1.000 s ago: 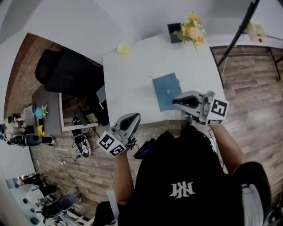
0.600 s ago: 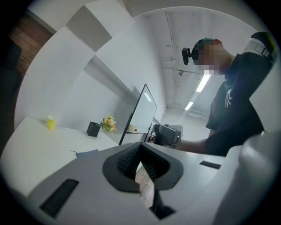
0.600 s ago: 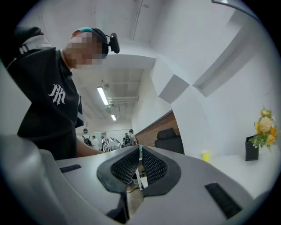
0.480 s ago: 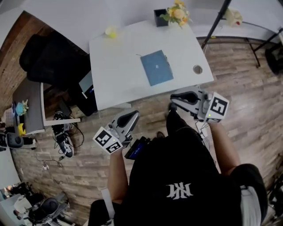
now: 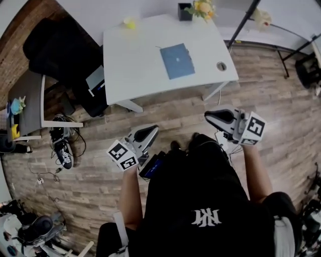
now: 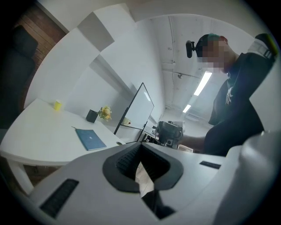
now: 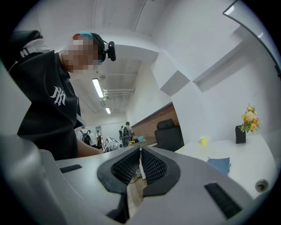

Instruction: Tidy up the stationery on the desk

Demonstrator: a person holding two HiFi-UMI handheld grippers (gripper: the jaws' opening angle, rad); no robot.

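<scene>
— What are you holding?

— Nothing. My left gripper (image 5: 146, 132) is clenched, its grid-textured black pads (image 6: 128, 160) meeting at the tip with nothing between them. My right gripper (image 5: 212, 116) is clenched and empty the same way. Both hang over the wood-plank floor (image 5: 175, 118), well apart from the tabletop (image 5: 135, 65).

— And the stationery?

— One thin blue notebook (image 5: 177, 60), rectangular and closed, lies flat on the smooth white tabletop. It sits right of the middle, slightly askew to the edges.

— What else is on there?

— A small yellow thing (image 5: 129, 22) near the far left corner. A square black pot (image 5: 184, 11) of yellow flowers (image 5: 202, 7) at the far edge. A round rimmed hole (image 5: 221, 66) by the near right corner.

— What stands around it?

— Floor planks lie between me and the near edge. A black padded office chair (image 5: 60, 47) stands off the left edge. A thin black tripod leg (image 5: 244, 24) slants past the far right corner.
</scene>
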